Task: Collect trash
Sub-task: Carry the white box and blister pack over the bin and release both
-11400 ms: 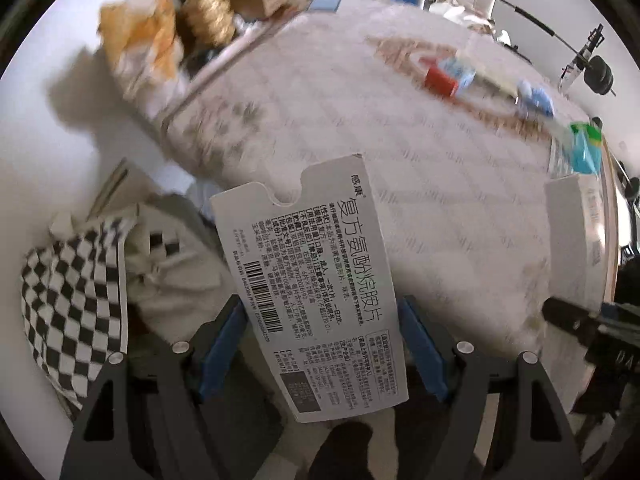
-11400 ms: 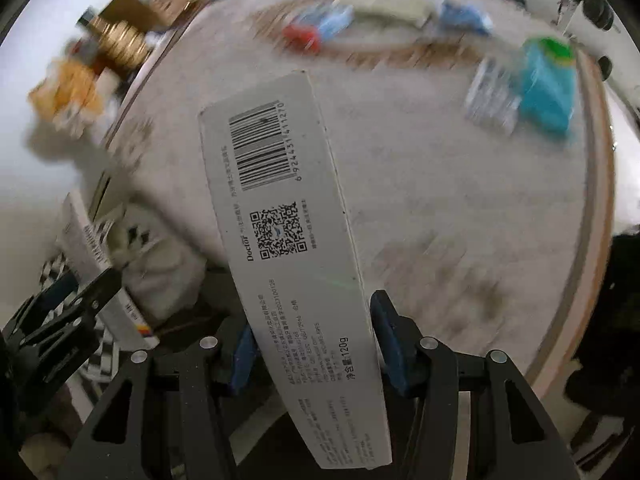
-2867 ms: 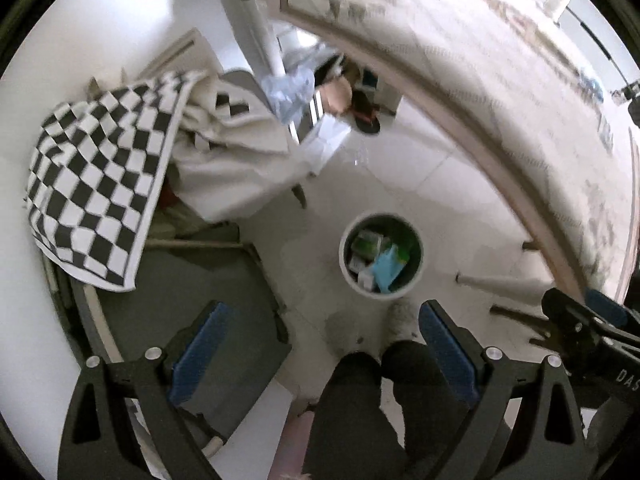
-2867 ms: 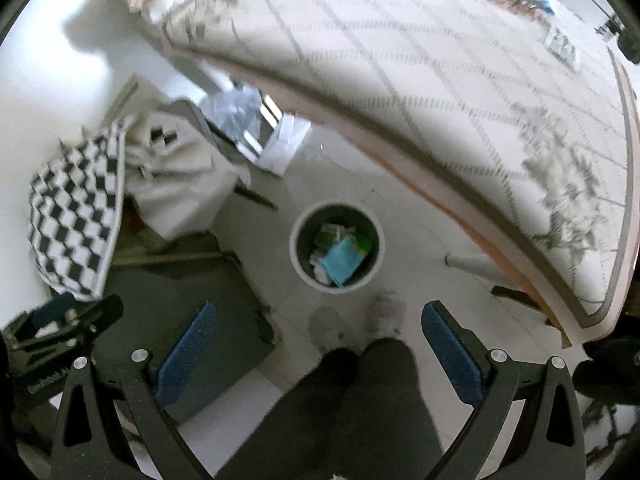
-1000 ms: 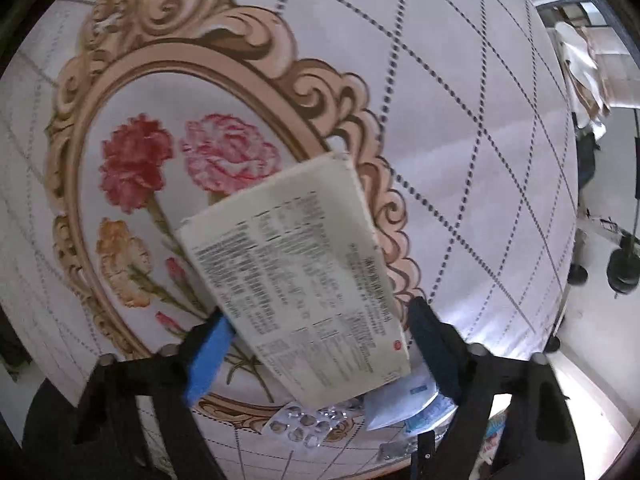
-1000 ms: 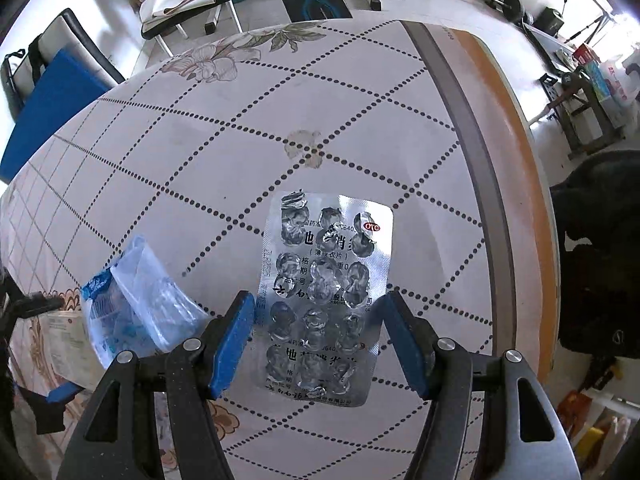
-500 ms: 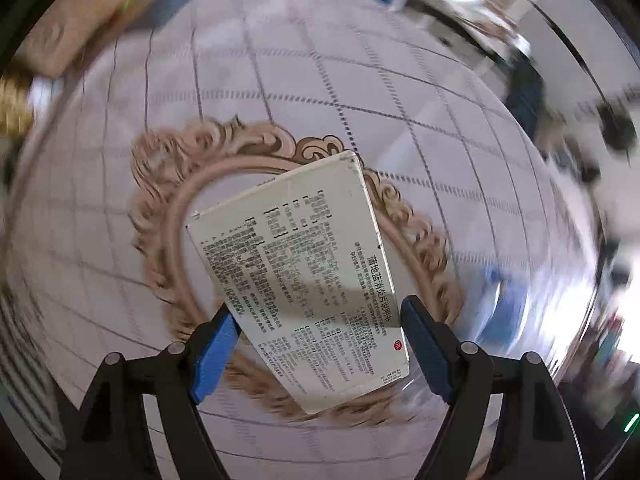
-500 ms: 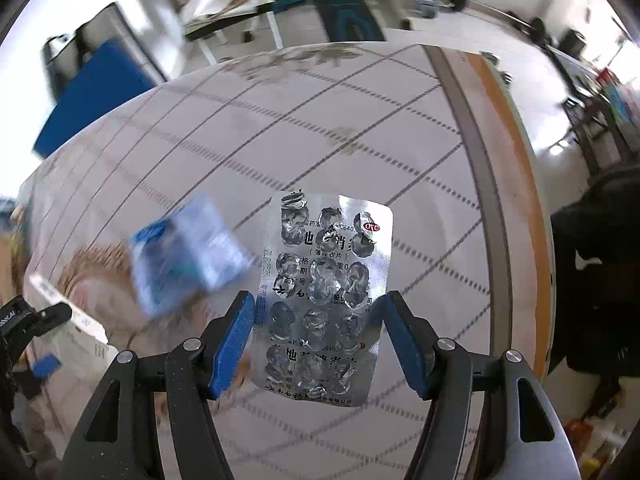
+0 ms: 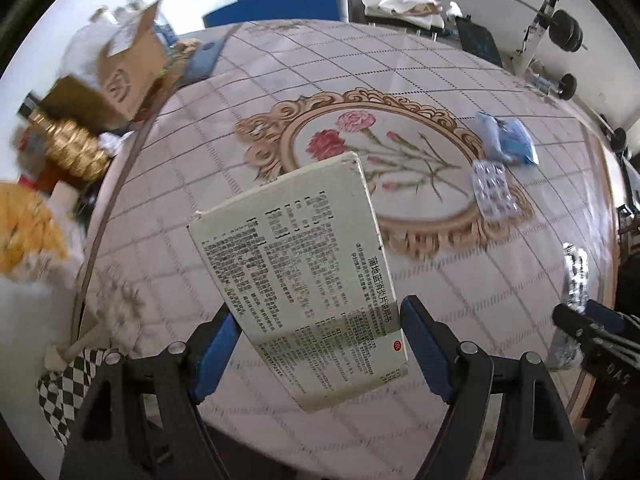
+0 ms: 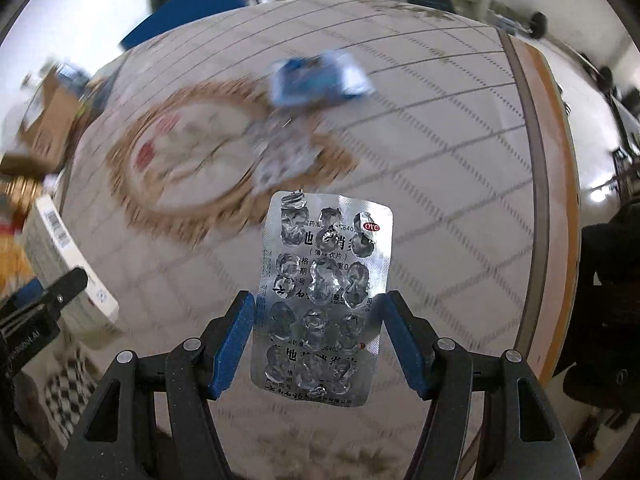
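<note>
A round desk [image 9: 460, 280] under a checked cloth printed with a gilt-framed flower medallion [image 9: 384, 168] fills both views, its wooden rim running down the right side. Along its far left edge stands a heap of clutter: a brown cardboard box [image 9: 128, 72], a gold ribbed object [image 9: 74, 150] and something yellow and white, blurred, at the frame's edge. On the floor to the lower left lies a black-and-white checked cloth [image 9: 60, 396]. Beyond the desk are a blue panel and barbell weights by the wall. Still lying on the desk are a crumpled blue plastic wrapper [image 9: 506, 142] at the medallion's right rim and, just beside it toward the camera, a used blister pack [image 9: 494, 194]; nothing lies between them and the grippers. The left hand-held gripper [image 9: 320, 338] is clamped on a white medicine box [image 9: 304, 280] covered in printed text, which juts forward and up from between the blue pads, lifted clear of the desk. The right hand-held gripper [image 10: 318, 336] pinches an emptied foil blister sheet [image 10: 324, 300] by its side edges, the sheet standing upright above the desk, its pockets crushed.
</note>
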The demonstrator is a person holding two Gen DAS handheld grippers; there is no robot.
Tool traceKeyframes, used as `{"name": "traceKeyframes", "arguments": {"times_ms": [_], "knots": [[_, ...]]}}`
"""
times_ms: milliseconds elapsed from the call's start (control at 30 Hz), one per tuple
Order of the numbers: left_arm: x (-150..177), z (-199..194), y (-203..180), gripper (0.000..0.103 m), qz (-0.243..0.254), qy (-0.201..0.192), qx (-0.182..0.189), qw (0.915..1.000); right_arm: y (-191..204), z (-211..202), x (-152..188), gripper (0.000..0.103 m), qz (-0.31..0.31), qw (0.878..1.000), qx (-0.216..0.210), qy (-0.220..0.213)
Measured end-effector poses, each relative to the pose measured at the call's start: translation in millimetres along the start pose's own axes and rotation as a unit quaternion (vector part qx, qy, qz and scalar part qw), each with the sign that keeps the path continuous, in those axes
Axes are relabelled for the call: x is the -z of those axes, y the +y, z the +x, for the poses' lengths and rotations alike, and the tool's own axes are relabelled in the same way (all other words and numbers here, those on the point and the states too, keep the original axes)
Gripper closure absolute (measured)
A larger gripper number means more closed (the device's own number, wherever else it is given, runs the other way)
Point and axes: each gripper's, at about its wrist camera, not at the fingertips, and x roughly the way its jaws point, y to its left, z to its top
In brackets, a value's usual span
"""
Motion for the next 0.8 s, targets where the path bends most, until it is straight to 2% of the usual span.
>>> {"name": "traceKeyframes", "arguments": {"times_ms": [267,467,633,800], "knots": [[97,-62,37,0.025,-0.023,-0.056,0.029,0.9977,46,-43,117,0.035,-0.035,0.999,-0.021,-0.021],[190,-81,79,0.025,-0.050,-0.047,0.051,0.9963,77,-51,211,0.035,-0.047,0.998,-0.040,-0.002],[259,-51,110,0.025,-0.081,0.004,0.057,0.9951,98,-24,286,0.035,-0.064,0.996,-0.048,0.047],[304,24,127,0.025,-0.109,0.074,0.071,0.9887,107,44,342,0.035,-0.082,0.990,-0.042,0.103]]}}
